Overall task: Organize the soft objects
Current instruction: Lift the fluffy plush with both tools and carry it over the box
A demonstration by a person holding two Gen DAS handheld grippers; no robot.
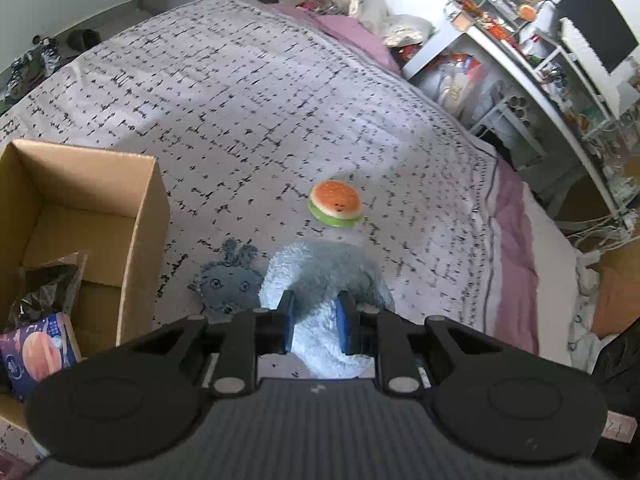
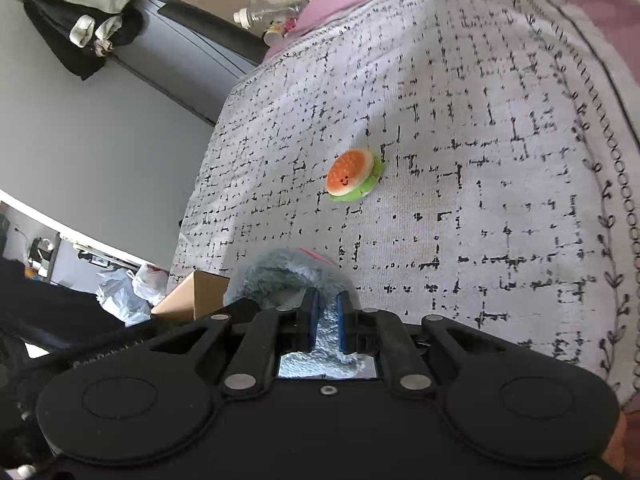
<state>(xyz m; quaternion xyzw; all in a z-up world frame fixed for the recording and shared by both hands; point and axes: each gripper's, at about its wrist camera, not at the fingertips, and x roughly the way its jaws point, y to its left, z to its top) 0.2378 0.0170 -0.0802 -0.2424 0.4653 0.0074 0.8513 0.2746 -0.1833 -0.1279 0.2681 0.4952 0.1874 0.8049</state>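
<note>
A fluffy grey-and-white plush (image 1: 320, 276) is pinched between the blue pads of my left gripper (image 1: 316, 314), which is shut on its fur. In the right wrist view the same fluffy grey plush (image 2: 280, 276) is clamped by my right gripper (image 2: 325, 316), also shut on it. A small grey-blue plush with a stitched face (image 1: 226, 284) lies on the bed just left of the left gripper. A burger-shaped squishy toy (image 1: 336, 204), orange on green, rests on the bedspread beyond; it appears as the burger toy (image 2: 354, 176) in the right wrist view.
An open cardboard box (image 1: 144, 216) stands at the left with a dark plastic bag (image 1: 48, 292) and a printed packet (image 1: 38, 352) inside; its corner (image 2: 196, 292) shows in the right wrist view. A cluttered white shelf (image 1: 520, 60) lines the bed's right side.
</note>
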